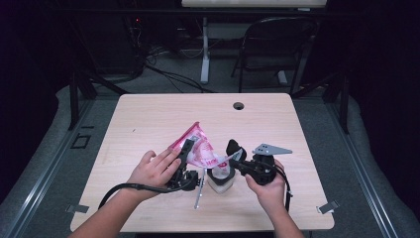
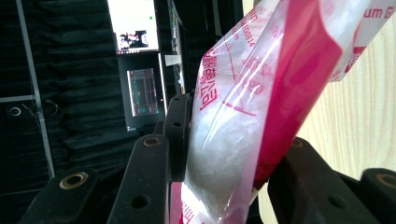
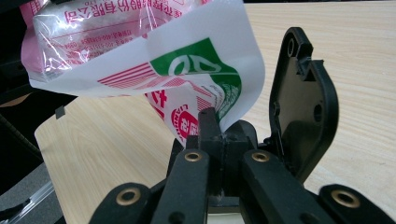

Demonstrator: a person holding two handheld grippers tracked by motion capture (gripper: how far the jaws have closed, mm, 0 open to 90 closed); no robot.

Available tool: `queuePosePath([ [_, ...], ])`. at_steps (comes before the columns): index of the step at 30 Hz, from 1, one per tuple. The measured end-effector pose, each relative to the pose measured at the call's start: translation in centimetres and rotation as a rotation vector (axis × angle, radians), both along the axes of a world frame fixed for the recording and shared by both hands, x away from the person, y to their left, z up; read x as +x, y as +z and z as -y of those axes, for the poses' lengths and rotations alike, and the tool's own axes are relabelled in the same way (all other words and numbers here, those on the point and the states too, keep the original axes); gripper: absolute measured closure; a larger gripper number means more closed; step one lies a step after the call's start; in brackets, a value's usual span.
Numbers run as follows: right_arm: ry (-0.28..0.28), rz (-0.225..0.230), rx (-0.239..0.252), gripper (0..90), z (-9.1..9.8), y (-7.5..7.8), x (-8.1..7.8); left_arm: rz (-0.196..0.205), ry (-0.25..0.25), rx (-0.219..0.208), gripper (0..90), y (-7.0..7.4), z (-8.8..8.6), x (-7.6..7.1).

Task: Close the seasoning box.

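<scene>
A pink, red and white plastic bag [image 1: 200, 148] of white grains hangs tilted over the table [image 1: 148, 119] between both grippers. My left gripper [image 1: 188, 148], turned on its side, is shut on the bag's body [image 2: 243, 116]; the jaws press it from both sides [image 2: 233, 154]. My right gripper [image 1: 233, 159] is shut on the bag's lower white corner [image 3: 140, 56], and the film is pinched between its closed fingertips [image 3: 223, 135]. Under that corner stands a small white jar [image 1: 220, 179] with a dark rim. A black flap [image 3: 303, 102], seemingly the jar's raised lid, stands beside the right jaws.
A round cable hole [image 1: 238, 105] sits near the table's far edge. Behind the table are a black folding chair [image 1: 277, 44] and a white desk leg [image 1: 204, 49]. Both forearms come in over the near edge.
</scene>
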State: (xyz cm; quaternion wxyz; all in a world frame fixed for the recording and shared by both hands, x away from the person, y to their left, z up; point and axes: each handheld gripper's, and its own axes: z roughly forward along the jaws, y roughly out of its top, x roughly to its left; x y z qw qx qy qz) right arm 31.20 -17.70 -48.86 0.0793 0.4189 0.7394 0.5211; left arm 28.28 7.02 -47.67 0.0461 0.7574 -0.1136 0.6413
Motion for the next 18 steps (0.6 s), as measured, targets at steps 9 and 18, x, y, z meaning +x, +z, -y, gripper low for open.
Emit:
queuePosePath([
  [9,-0.002,0.000,-0.005,90.0,-0.11,-0.18,0.06,0.032,-0.010,0.016,68.2,0.05,0.10,-0.20],
  [18,0.000,-0.002,-0.005,90.0,-0.03,-0.17,0.09,0.022,-0.005,0.013,68.3,0.04,0.10,-0.18],
])
